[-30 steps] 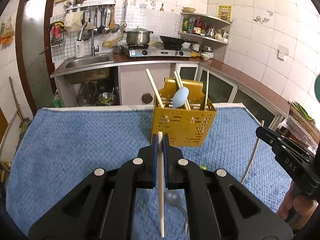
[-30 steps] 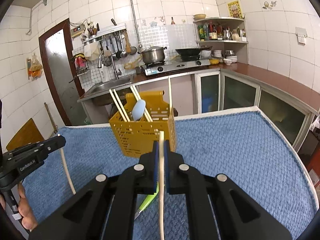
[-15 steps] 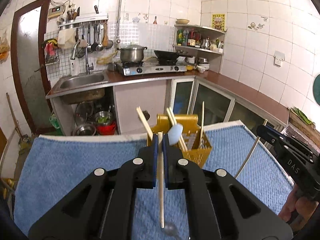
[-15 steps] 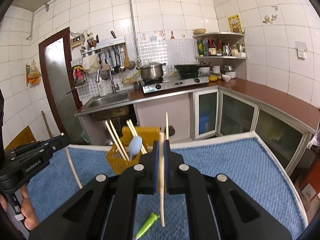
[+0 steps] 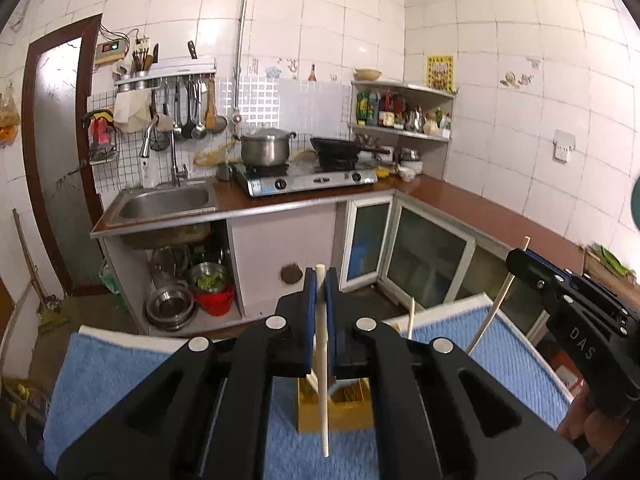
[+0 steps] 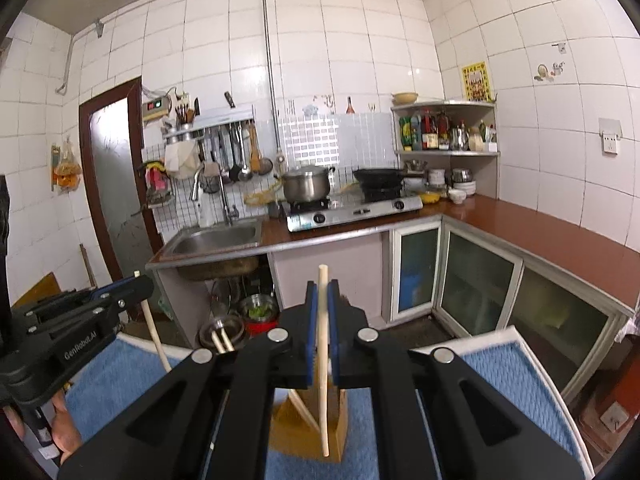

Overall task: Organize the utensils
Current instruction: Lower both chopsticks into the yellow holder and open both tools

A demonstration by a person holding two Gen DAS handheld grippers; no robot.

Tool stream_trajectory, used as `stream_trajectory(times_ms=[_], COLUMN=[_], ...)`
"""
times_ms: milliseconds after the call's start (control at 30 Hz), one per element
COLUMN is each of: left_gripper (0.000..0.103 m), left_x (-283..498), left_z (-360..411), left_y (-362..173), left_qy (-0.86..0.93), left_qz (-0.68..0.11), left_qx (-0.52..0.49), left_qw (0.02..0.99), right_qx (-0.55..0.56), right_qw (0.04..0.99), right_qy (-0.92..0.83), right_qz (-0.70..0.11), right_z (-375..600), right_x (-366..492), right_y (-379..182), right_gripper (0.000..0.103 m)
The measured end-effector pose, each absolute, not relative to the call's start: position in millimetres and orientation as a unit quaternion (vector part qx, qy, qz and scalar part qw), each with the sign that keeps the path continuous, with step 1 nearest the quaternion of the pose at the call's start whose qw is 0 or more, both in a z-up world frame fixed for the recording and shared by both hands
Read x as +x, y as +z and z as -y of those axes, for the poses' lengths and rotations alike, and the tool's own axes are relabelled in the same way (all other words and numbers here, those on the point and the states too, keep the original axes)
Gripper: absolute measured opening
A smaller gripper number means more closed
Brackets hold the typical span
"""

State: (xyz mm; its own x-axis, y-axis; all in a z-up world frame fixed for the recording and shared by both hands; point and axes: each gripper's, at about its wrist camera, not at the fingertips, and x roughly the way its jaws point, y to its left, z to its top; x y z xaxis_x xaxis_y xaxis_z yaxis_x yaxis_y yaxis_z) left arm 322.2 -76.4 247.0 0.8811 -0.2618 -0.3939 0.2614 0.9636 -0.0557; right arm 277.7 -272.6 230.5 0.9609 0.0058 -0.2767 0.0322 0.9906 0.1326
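My left gripper [image 5: 320, 276] is shut on a pale chopstick [image 5: 323, 380] that hangs down over the yellow utensil basket [image 5: 344, 416]. My right gripper [image 6: 322, 286] is shut on another pale chopstick [image 6: 323, 392], also held upright above the basket [image 6: 296, 432]. The basket is mostly hidden behind the gripper bodies in both views. Other chopsticks [image 5: 411, 316] stand in it. Each gripper shows in the other's view: the right one [image 5: 516, 258] at the right, the left one [image 6: 138, 282] at the left.
The basket stands on a blue towel [image 5: 104, 376] over the table. Behind are a sink [image 5: 164, 202], a gas stove with a pot [image 5: 266, 148] and wok, and glass-door cabinets [image 5: 428, 264]. Steel bowls [image 5: 170, 308] sit under the sink.
Both grippers have risen and tilted up with their chopsticks. The basket has dropped low in both views and is now largely hidden behind the gripper bodies.
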Motion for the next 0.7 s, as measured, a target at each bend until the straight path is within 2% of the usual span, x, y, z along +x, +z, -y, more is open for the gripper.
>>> stream_trajectory(times_ms=[167,333,700], left_gripper=[0.004,0.004,0.004], left_x=[353.0,373.6,397.4], left_z=[79.7,92.4,96.1], left_y=[267.9,260.5,161.1], left_qy=[-0.128,-0.134,-0.139], left_qz=[-0.182,-0.172,-0.224], left_qx=[-0.006,0.000,0.011], left_qw=[0.975,0.976,0.965], right_qx=[0.069,0.067,0.070], right_qw=[0.990,0.988,0.979], right_qy=[-0.009,-0.012,-0.003], right_qz=[-0.126,-0.136,-0.191], right_z=[274.8,276.4,280.3], right_x=[306.4,332.8,358.9], right_y=[245.5,225.2,139.8], right_gripper=[0.005,0.005,0.005])
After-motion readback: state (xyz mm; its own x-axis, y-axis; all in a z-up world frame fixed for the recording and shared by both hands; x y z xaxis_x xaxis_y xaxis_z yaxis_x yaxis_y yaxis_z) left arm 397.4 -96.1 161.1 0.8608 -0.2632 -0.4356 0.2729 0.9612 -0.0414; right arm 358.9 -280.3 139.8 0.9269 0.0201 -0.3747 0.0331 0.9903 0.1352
